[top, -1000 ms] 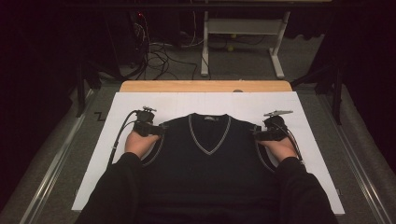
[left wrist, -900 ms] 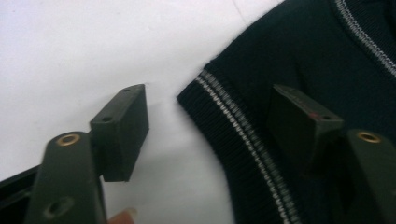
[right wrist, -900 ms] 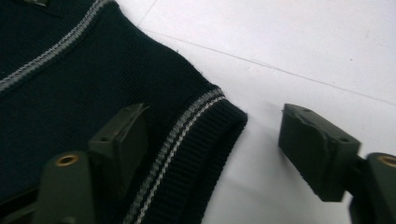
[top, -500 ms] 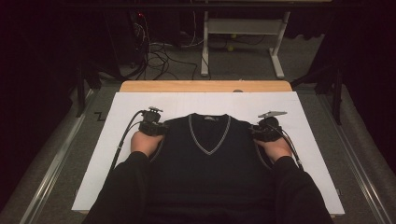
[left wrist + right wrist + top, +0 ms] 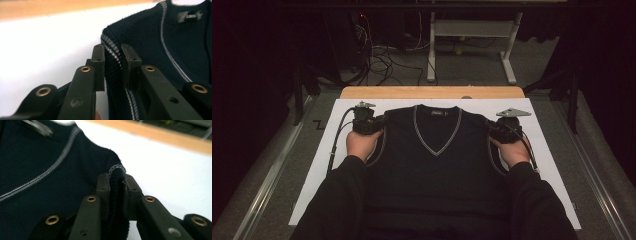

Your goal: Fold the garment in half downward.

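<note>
L gripper [image 5: 113, 66]: jaws just been closing, now pinched on vest [image 5: 437, 165] at its shoulder edge, striped armhole trim between the pads. R gripper [image 5: 117, 195]: same, jaws just been closing, now clamped on a bunched fold of the other shoulder. In high view L gripper [image 5: 368, 124] and R gripper [image 5: 504, 129] sit at the two top corners of vest, hands behind them, sleeves coming in from bottom.

Progress, as judged: both shoulders grabbed, so grip step looks done. Vest mostly flat on white sheet [image 5: 542, 145], neck twd far side, hem near the person. Lift, fold or shift of vest not yet done; body uncreased, no fold made.

Around: wood table edge [image 5: 432, 92] just beyond sheet, table legs [image 5: 432, 50] and cables [image 5: 384, 57] on floor farther off, metal rails either side. Nothing on sheet near vest. Only possible snag: thin pinch at L trim could slip.
</note>
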A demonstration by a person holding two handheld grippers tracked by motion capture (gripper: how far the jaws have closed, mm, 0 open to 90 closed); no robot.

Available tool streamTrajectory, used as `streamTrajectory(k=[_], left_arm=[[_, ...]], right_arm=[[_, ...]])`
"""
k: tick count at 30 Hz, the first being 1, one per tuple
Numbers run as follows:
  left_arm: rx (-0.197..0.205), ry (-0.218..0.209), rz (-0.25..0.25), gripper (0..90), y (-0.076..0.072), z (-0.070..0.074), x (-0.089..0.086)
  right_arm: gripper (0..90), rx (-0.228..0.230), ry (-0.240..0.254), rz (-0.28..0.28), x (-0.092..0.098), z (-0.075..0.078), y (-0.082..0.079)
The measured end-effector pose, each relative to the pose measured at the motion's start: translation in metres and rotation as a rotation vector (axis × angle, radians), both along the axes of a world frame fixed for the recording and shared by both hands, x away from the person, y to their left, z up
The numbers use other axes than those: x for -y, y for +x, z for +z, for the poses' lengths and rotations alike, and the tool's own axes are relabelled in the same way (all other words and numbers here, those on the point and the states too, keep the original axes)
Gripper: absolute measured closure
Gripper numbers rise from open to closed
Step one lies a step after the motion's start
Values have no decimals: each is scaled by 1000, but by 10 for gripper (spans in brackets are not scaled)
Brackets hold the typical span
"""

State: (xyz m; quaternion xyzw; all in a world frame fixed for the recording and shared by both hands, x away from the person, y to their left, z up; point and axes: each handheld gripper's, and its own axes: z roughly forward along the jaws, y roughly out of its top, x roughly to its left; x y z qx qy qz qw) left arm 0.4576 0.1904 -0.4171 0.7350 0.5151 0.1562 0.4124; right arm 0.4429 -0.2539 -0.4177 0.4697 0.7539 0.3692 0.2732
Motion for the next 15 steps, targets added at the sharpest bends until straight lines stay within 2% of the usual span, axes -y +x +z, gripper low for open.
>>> streamTrajectory(k=[2,9,12,15], left_arm=[[33,-13,1,714,-1,10,-1],[136,-18,10,714,-4,49,-5],[166,-16,14,714,-4,63,-6],[192,-29,18,714,-5,72,-8]], right_arm=[[785,11,3,-3,1,3,0],[785,119,27,-26,4,38,-5],[785,171,36,-38,2,56,-5],[785,187,41,-39,1,63,-5]])
